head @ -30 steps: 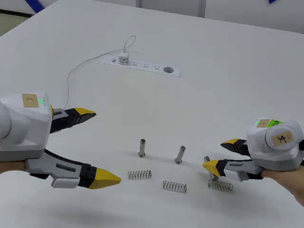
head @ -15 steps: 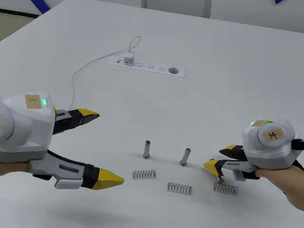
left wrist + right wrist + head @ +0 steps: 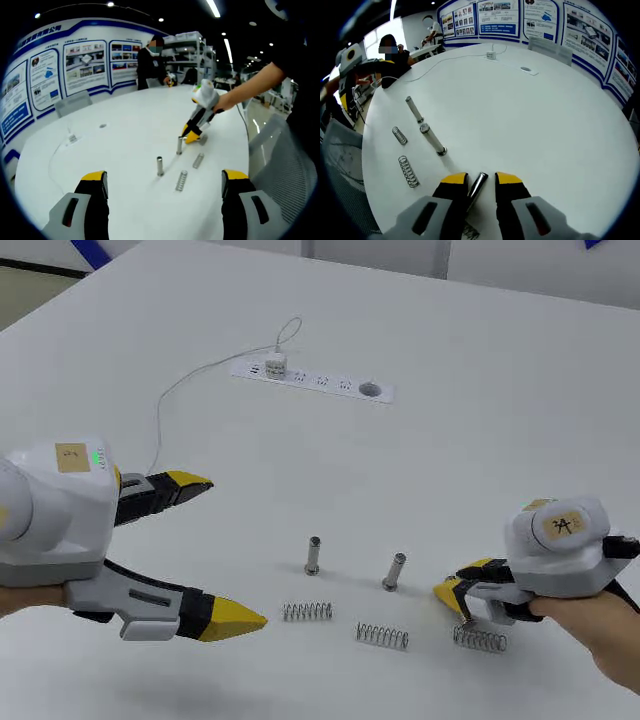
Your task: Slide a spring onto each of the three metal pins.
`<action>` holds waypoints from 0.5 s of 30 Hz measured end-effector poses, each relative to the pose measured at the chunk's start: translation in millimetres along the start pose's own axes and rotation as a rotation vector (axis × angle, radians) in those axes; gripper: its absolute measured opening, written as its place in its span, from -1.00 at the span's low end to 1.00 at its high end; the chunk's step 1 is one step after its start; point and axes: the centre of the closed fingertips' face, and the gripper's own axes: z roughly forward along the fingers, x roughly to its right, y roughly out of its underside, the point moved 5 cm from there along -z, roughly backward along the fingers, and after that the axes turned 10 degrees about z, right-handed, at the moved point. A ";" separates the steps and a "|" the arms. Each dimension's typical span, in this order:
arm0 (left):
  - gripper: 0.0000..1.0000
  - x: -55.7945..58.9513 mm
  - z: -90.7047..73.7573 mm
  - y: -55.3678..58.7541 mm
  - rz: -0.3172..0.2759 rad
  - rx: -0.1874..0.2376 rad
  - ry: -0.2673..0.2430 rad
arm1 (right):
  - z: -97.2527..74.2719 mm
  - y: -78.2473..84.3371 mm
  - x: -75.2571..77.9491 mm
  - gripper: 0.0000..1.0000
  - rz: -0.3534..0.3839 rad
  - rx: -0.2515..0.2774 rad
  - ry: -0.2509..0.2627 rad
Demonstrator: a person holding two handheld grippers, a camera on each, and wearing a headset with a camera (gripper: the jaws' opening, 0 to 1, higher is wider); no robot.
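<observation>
Right gripper (image 3: pixel 476 178) sits low on the white table (image 3: pixel 480 440), its yellow-tipped jaws narrowly apart, straddling the right pin (image 3: pixel 479 183) without visibly pinching it. The right spring (image 3: pixel 479 639) lies just nearer. Leftward stand the middle pin (image 3: pixel 394 571) and left pin (image 3: pixel 313 554), with the middle spring (image 3: pixel 382 636) and left spring (image 3: pixel 307 612) lying in front. The left gripper (image 3: pixel 230 550) hovers far left, its jaws spread wide and empty.

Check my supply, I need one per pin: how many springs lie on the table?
3. The left spring lies near the left pin, the middle spring near the middle pin, the right spring beside the right gripper. None seems hidden.
</observation>
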 end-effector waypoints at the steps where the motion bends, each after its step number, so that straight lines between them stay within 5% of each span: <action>1: 0.93 0.0 0.0 0.1 -0.001 0.000 -0.001 | -0.1 0.1 0.1 -0.56 0.002 -0.001 0.002; 15: 0.91 5.8 3.1 -0.8 -0.005 0.007 0.015 | 1.5 1.6 -5.7 -0.71 -0.031 -0.050 0.028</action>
